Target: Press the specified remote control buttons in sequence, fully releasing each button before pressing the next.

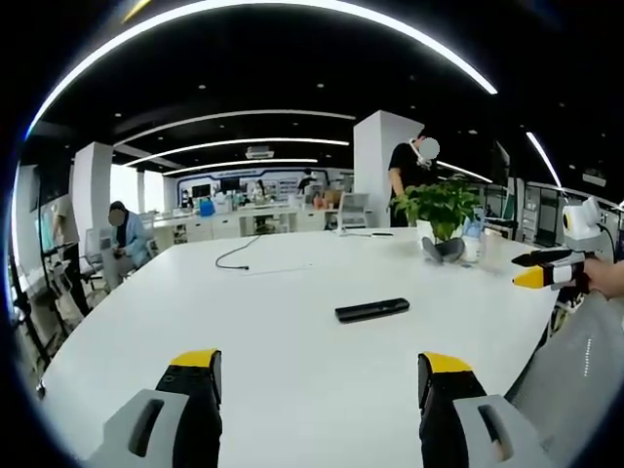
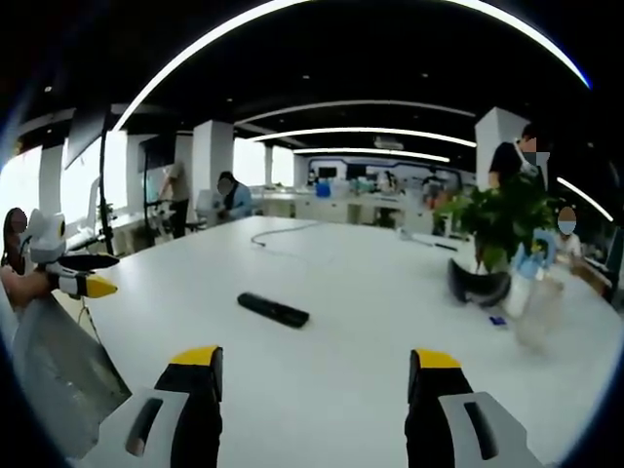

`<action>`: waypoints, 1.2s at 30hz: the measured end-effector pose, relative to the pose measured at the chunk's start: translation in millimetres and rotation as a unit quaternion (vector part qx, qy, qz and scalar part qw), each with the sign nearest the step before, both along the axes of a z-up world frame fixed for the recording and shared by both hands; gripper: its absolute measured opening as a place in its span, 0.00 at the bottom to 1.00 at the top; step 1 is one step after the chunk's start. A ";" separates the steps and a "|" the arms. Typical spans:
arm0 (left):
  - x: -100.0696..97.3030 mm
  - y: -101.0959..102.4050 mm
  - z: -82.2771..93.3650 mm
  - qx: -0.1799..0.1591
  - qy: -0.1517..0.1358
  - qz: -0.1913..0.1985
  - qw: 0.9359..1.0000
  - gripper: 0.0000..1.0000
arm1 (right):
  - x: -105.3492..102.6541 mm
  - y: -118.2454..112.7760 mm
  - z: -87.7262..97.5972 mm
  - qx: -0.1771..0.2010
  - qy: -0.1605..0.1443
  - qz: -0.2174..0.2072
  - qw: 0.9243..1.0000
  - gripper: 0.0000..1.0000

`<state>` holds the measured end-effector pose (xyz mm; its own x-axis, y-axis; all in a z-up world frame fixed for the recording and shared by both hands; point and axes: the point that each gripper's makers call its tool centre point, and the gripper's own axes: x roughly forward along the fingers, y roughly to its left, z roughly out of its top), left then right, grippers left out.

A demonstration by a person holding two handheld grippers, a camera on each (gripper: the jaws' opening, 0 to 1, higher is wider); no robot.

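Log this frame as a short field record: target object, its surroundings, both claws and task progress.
target: black remote control lying flat on white table
left claw: open, short of the remote, holding nothing
right claw: open, short of the remote, holding nothing
nearby: potted plant, loose cable
progress: no button contact yet

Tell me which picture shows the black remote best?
The left gripper view: the remote control lies flat on the white table, nearly centred and sharp. The right gripper view shows the remote too, angled and a bit blurrier.
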<state>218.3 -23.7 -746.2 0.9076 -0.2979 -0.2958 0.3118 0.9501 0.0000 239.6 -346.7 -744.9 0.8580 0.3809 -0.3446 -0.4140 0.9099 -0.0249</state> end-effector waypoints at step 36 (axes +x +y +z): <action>1.2 -3.7 -5.9 -0.014 0.023 -0.001 1.000 0.92 | 1.3 -3.2 5.7 0.008 -0.010 -0.005 1.000 0.77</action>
